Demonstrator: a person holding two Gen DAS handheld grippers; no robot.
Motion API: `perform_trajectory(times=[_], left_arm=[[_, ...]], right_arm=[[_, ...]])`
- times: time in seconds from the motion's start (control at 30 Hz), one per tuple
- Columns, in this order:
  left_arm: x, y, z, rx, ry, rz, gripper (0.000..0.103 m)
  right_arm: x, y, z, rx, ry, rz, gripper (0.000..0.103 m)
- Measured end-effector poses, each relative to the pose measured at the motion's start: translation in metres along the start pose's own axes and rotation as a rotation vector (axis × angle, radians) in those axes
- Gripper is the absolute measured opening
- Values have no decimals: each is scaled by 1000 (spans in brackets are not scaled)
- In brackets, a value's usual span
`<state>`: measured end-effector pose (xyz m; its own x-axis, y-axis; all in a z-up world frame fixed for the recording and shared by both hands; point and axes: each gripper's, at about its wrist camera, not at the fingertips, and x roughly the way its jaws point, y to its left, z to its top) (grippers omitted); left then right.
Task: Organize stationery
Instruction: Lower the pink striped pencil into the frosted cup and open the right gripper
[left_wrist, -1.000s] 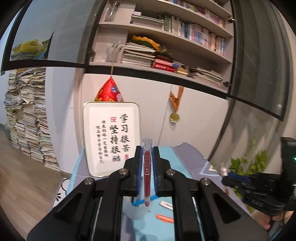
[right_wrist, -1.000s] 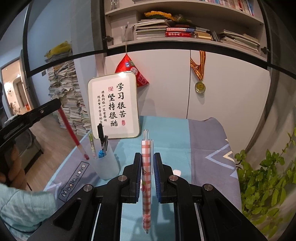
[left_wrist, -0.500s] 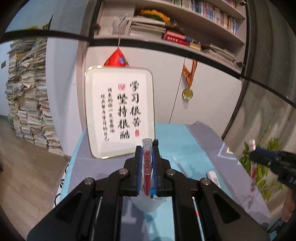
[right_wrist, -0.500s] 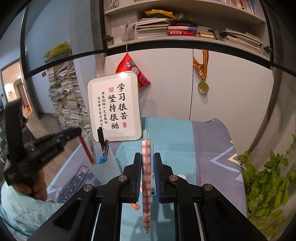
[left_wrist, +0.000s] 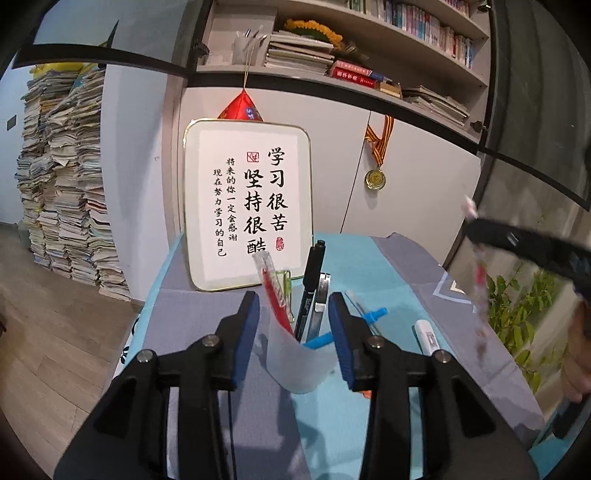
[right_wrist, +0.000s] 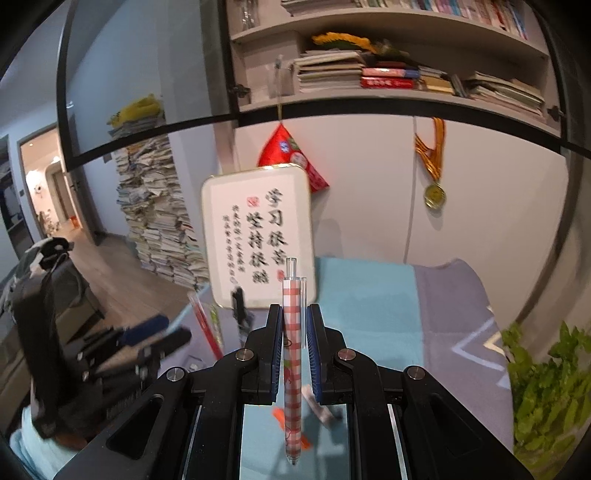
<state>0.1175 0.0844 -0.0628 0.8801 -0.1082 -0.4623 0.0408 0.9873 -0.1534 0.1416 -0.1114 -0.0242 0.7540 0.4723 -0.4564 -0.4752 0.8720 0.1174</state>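
Your left tongs (left_wrist: 293, 321) are standing partly open, their jaws having just been spreading, and nothing is being pressed between the blue pads; the red pen (left_wrist: 273, 295) you were carrying is now leaning in the translucent pen cup (left_wrist: 299, 363) at the lower centre of the left wrist view, beside a black marker (left_wrist: 310, 284) and a clip-topped pen, so it is sitting free of the pads. Your right tongs (right_wrist: 293, 343) are closed tight on the red-and-white checked pen (right_wrist: 293, 354), which is standing upright in the middle of the right wrist view, clicker end up and tip pointing down towards the blue tabletop (right_wrist: 369, 306).

The checked pen is looking light, stiff and smooth-barrelled; you are gripping it near mid-length, which I judge a sound hold, since a glossy barrel is likely to swivel if pinched near an end. The cup is looking thin, light and easy to tip; be lowering the tip straight into the mouth rather than nudging the rim. Loose pieces, a white eraser-like stick (left_wrist: 426, 336) among them, are lying flat to the right; these are small, so take them across the middle.
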Motion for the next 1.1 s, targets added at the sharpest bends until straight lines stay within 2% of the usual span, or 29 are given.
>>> perform_trajectory(times=[0.23, 0.4, 0.7, 1.1], left_arm=[[-12, 17, -15, -57, -1, 2, 40], [-14, 30, -19, -88, -5, 5, 40], [2, 38, -24, -81, 16, 13, 40], [4, 38, -28, -59, 22, 12, 40]], right_arm=[[24, 20, 28, 6, -114, 62, 14], [55, 21, 30, 66, -132, 49, 14], [96, 19, 21, 110, -110, 42, 14], [110, 17, 0, 106, -65, 79, 14]])
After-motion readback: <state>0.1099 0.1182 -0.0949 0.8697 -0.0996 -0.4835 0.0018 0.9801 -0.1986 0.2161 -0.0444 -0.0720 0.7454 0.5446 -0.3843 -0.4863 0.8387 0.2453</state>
